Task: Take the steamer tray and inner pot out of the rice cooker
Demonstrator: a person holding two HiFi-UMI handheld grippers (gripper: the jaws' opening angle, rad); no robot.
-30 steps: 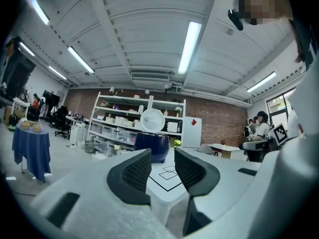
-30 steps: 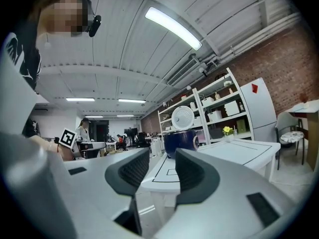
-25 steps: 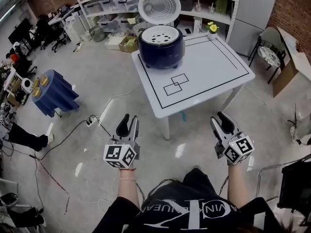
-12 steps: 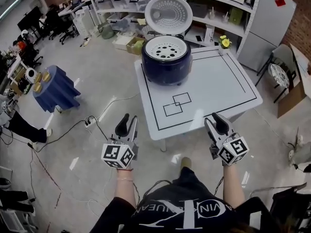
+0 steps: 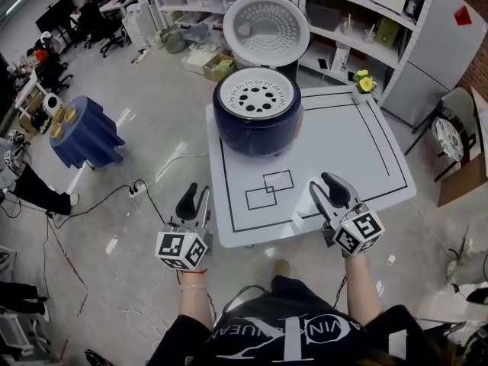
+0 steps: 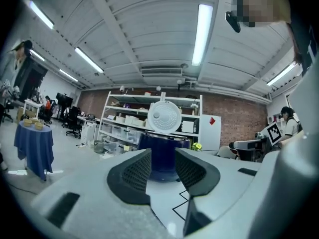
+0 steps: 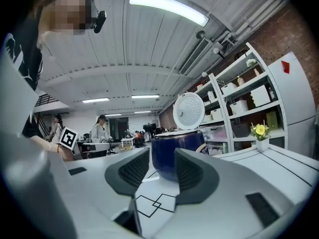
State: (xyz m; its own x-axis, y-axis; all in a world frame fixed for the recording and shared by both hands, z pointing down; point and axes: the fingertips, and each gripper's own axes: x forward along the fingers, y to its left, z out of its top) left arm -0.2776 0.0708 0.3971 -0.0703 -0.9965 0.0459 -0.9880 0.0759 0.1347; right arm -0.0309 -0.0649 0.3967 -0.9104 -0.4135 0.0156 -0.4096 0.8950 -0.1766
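Observation:
A dark blue rice cooker (image 5: 256, 120) stands at the far left of the white table (image 5: 343, 151), its round lid (image 5: 264, 27) raised. The white perforated steamer tray (image 5: 257, 92) sits in its top; the inner pot is hidden under it. My left gripper (image 5: 194, 200) is open and empty, just off the table's near left corner. My right gripper (image 5: 326, 189) is open and empty over the table's near edge. Both point at the cooker (image 6: 162, 156) (image 7: 175, 151), which is well ahead of them.
Two overlapping black squares (image 5: 269, 190) are marked on the table inside a black border. A small vase with yellow flowers (image 5: 364, 82) stands at the far corner. Shelving (image 5: 358, 21) lines the back. A blue-draped stand (image 5: 84, 136) and floor cables (image 5: 114, 200) lie left.
The person has walked toward the table; both grippers have advanced, the right one now over the table's near edge. The cooker appears closer. Jaws unchanged.

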